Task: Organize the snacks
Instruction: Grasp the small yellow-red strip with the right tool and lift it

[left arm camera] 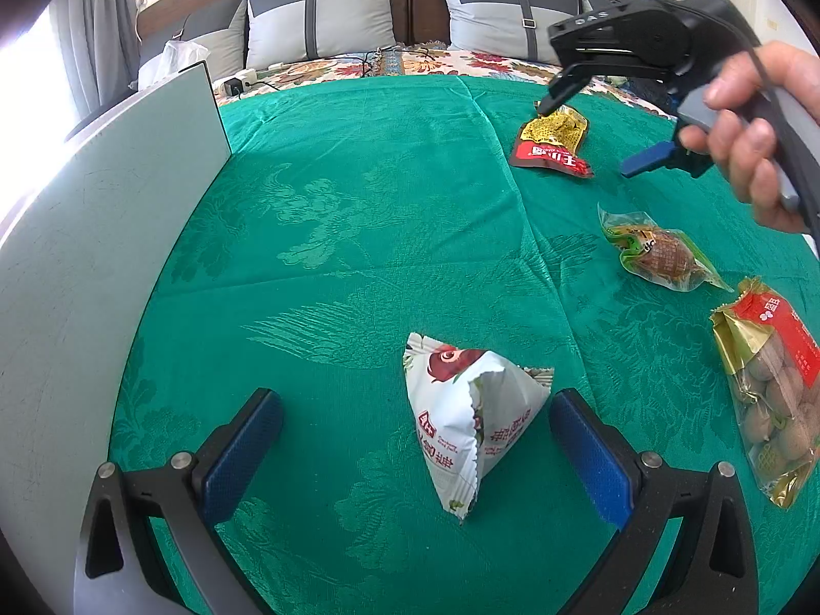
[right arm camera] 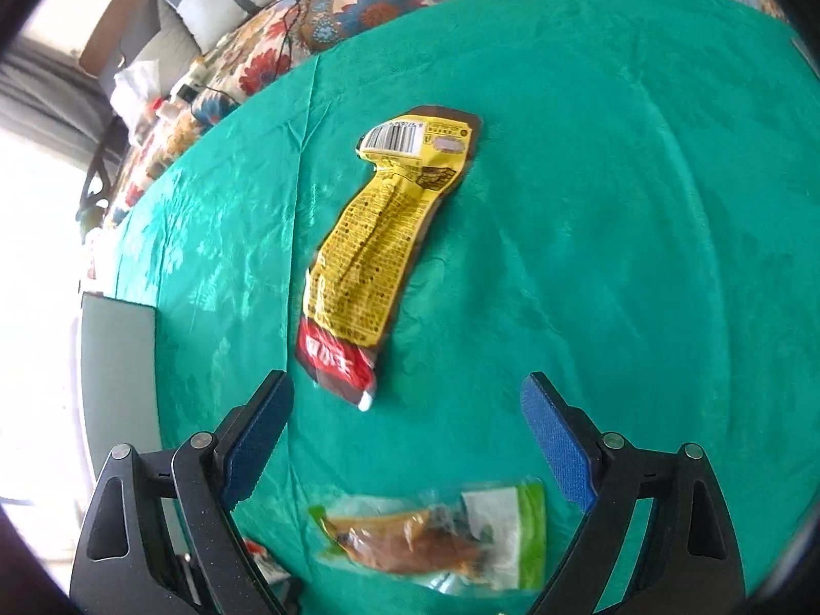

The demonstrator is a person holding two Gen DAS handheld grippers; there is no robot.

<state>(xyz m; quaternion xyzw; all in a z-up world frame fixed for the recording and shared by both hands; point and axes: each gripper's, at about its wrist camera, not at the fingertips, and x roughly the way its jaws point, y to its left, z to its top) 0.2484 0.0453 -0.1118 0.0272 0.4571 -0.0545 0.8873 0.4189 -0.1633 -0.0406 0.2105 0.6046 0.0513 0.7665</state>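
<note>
Four snacks lie loose on the green cloth of the surface, none yet gathered. A white triangular packet (left arm camera: 461,425) sits near the front edge, between the wide-open fingers of the left hand-held gripper (left arm camera: 415,441), which grips nothing. Toward the right edge are a bag of nuts (left arm camera: 774,400) and a clear-wrapped brown snack (left arm camera: 661,251). Farther back, a yellow-and-red packet (right arm camera: 369,256) lies flat just ahead of the right hand-held gripper (right arm camera: 407,415), its fingers spread wide and empty. A grey box (left arm camera: 102,256) stands along the left edge, probably the destination. By my judgement the sorting has barely begun; all four packets remain to be moved.
</note>
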